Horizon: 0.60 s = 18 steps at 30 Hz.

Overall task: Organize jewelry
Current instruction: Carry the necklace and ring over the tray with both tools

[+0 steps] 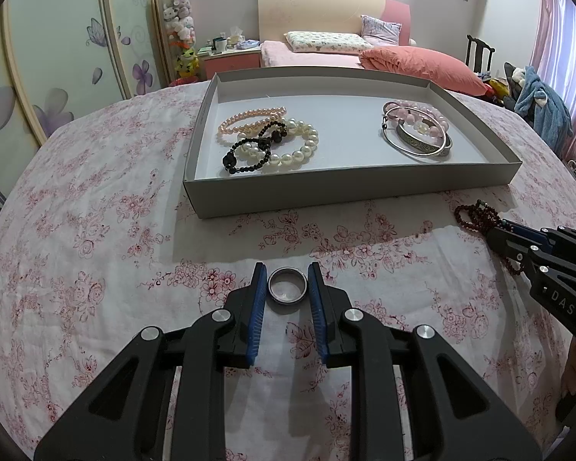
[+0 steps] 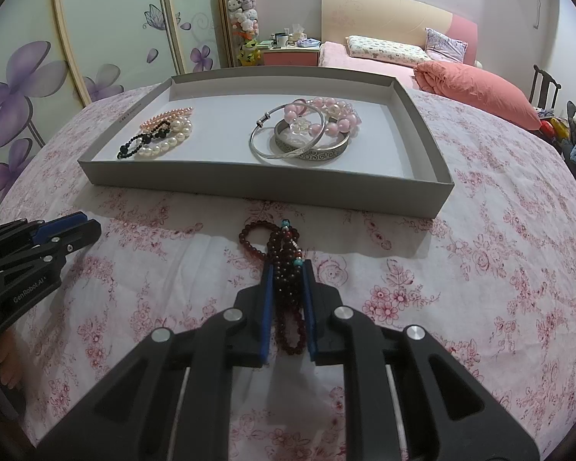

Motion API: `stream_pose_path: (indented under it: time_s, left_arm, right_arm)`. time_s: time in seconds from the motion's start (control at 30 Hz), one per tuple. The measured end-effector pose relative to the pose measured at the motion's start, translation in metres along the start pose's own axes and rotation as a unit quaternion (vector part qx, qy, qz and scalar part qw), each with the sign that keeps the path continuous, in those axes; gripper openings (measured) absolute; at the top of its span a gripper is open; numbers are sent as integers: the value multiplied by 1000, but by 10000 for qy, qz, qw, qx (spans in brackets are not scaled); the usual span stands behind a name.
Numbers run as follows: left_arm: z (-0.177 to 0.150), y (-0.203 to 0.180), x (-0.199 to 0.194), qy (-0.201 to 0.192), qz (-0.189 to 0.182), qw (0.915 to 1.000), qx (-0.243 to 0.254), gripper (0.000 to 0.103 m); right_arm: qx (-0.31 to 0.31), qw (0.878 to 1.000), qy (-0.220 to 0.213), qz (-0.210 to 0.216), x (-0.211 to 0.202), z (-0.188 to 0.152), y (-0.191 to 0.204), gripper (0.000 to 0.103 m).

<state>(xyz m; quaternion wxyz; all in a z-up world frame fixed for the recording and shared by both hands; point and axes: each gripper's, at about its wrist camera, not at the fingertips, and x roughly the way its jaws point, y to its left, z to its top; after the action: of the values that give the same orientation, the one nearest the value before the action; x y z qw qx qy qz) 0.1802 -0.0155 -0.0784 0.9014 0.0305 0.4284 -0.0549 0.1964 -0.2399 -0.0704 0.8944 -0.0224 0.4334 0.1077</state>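
Note:
A grey tray [image 1: 338,188] [image 2: 226,178] on the floral tablecloth holds pearl, pink and black bead bracelets [image 1: 272,138] [image 2: 161,134] at its left and silver bangles with a pink bead bracelet [image 1: 418,130] [image 2: 307,130] at its right. My left gripper [image 1: 287,269] has its blue pads on both sides of a silver ring [image 1: 287,285] on the cloth. My right gripper [image 2: 287,265] is shut on a dark red bead strand [image 2: 284,269] [image 1: 476,215] that lies on the cloth in front of the tray.
The round table carries a pink floral cloth [image 1: 96,269] [image 2: 460,288]. Beyond the table stand a bed with a pink duvet [image 1: 414,61], a nightstand [image 1: 230,59] and wardrobe doors [image 1: 38,57]. My right gripper shows at the right edge of the left wrist view [image 1: 497,230].

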Motion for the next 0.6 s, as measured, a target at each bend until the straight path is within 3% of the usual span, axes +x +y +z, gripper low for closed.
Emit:
stream_pose_path:
  time_s: [0.4,0.6]
  left_arm:
    - [-2,3,-2,-9,2,9999,-127,23]
    - [-5,13,-12,-109,-115,9991,-390,23]
  right_arm:
    - [179,9998,-47,64,-3,-3,-5,14]
    - [354,9980,-492,173,-26,-3,-10,12]
